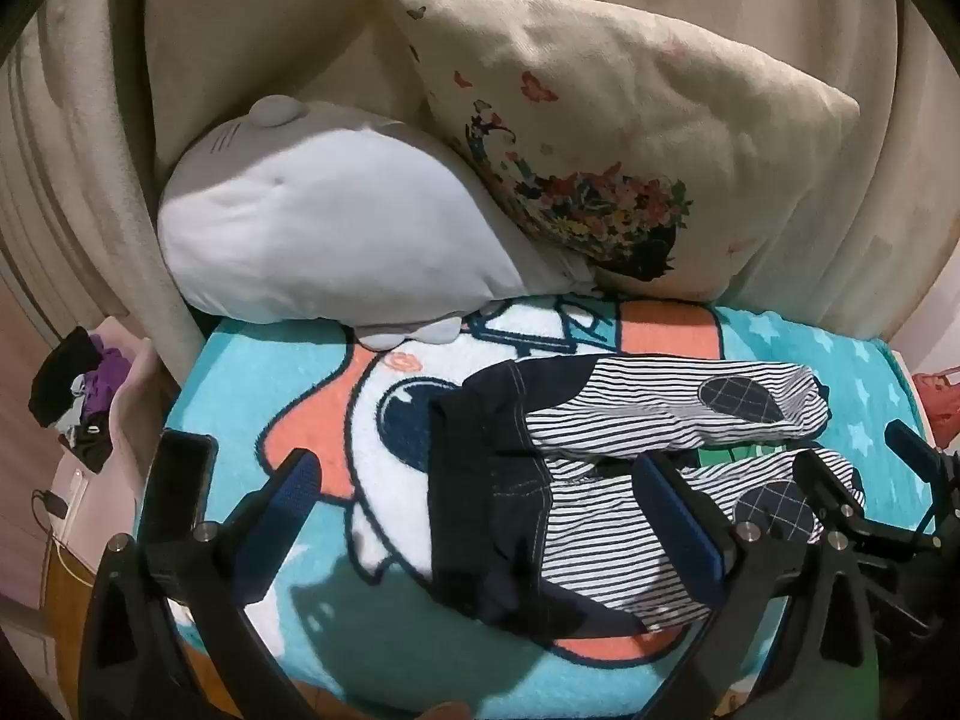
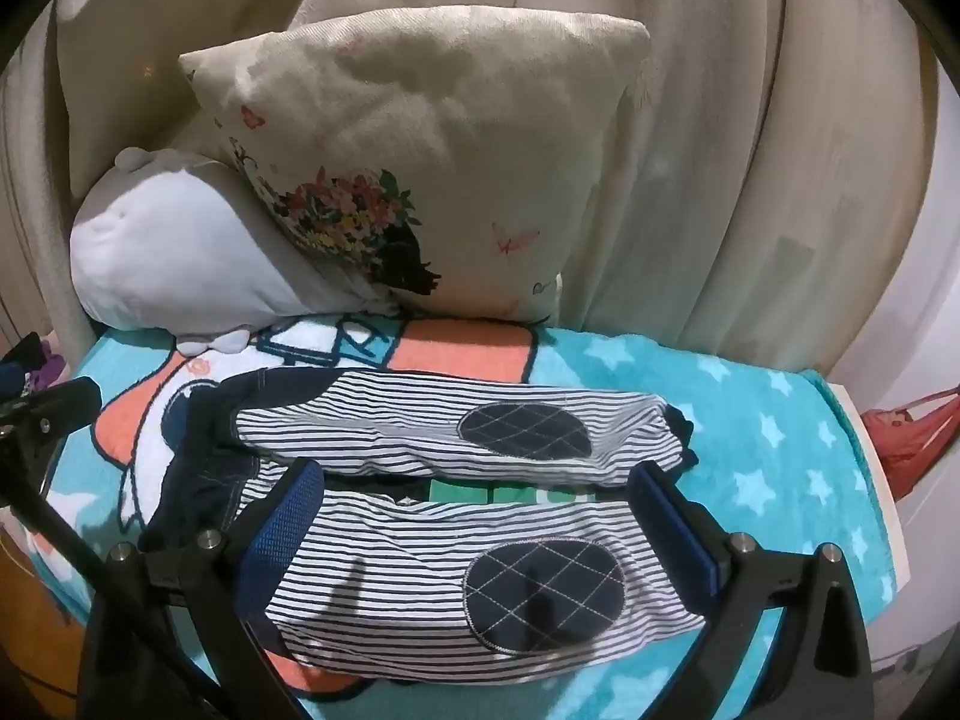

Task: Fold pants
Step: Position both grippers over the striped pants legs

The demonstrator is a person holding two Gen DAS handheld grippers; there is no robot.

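Small striped pants (image 1: 606, 438) with a navy waistband and navy quilted knee patches lie flat on a cartoon blanket (image 1: 384, 642), legs side by side and pointing right. My left gripper (image 1: 480, 516) is open and empty, hovering over the waistband end. My right gripper (image 2: 480, 516) is open and empty, its blue pads either side of the near leg (image 2: 420, 588) and its knee patch (image 2: 543, 594). The far leg (image 2: 420, 426) lies just beyond. The right gripper also shows at the right edge of the left wrist view (image 1: 864, 480).
A white plush toy (image 1: 336, 234) and a cream floral pillow (image 1: 624, 138) lean against beige curtains (image 2: 750, 168) behind the blanket. A side surface with dark clutter (image 1: 78, 396) is at the left. A red object (image 2: 912, 438) sits at the right edge.
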